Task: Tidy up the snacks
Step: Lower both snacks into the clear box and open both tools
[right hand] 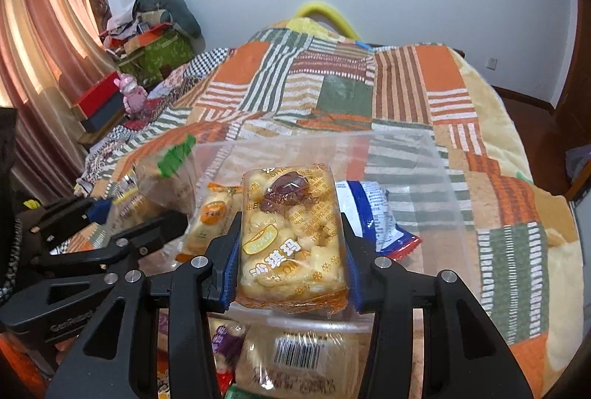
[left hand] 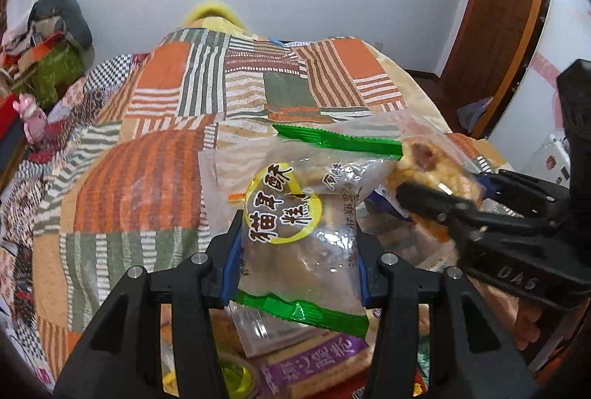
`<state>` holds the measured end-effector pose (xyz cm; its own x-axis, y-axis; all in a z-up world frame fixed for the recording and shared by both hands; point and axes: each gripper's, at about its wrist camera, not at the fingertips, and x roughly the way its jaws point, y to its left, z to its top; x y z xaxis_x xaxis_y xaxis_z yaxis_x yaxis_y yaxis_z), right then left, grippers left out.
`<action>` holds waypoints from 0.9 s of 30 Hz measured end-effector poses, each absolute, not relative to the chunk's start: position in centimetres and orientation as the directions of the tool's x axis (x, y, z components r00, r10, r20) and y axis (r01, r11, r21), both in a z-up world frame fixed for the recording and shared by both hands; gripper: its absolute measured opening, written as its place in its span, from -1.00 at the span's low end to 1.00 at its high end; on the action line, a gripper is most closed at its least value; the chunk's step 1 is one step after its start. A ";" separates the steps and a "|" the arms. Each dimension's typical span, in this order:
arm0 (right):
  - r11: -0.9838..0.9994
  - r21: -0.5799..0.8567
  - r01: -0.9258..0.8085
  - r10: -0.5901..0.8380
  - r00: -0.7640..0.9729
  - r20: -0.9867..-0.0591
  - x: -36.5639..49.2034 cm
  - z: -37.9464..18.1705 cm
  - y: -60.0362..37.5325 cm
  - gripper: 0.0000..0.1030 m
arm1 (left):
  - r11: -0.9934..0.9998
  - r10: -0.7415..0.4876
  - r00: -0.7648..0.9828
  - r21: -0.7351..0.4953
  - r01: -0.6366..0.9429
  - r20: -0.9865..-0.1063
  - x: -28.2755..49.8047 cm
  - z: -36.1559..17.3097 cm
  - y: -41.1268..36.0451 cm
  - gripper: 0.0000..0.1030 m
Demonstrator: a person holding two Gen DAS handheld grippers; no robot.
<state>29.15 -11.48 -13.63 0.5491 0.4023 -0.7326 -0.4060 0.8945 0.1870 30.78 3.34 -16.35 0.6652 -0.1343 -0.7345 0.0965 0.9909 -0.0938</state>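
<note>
My left gripper is shut on a clear snack packet with green sealed ends and a yellow round label. Its blue pads press the packet's two sides. My right gripper is shut on a yellow sachima packet with a dark date on top. Both packets hang over a clear plastic box on the bed. In the left wrist view the right gripper is close on the right with its sachima packet. In the right wrist view the left gripper and its green-ended packet are at the left.
Inside the box lie a blue and white packet and an orange packet. More snacks lie near me, among them a barcoded pack and a purple packet. A patchwork bedspread covers the bed. Boxes and clothes pile up far left.
</note>
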 end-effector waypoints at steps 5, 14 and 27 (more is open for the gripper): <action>0.894 0.190 -0.405 0.395 0.516 -0.760 29.6 -14.8 -11.1 -0.18 | 0.991 -0.134 0.660 -0.083 0.108 -0.740 31.2 -16.6 2.9 -0.04; 0.897 0.170 -0.408 0.383 0.528 -0.758 28.8 -13.7 -11.7 -0.15 | 0.990 -0.143 0.659 -0.094 0.109 -0.738 30.3 -15.9 2.9 0.18; 0.895 0.136 -0.425 0.386 0.585 -0.713 25.7 -10.5 -12.7 0.04 | 0.996 -0.089 0.710 -0.053 0.073 -0.698 26.0 -12.5 5.5 0.29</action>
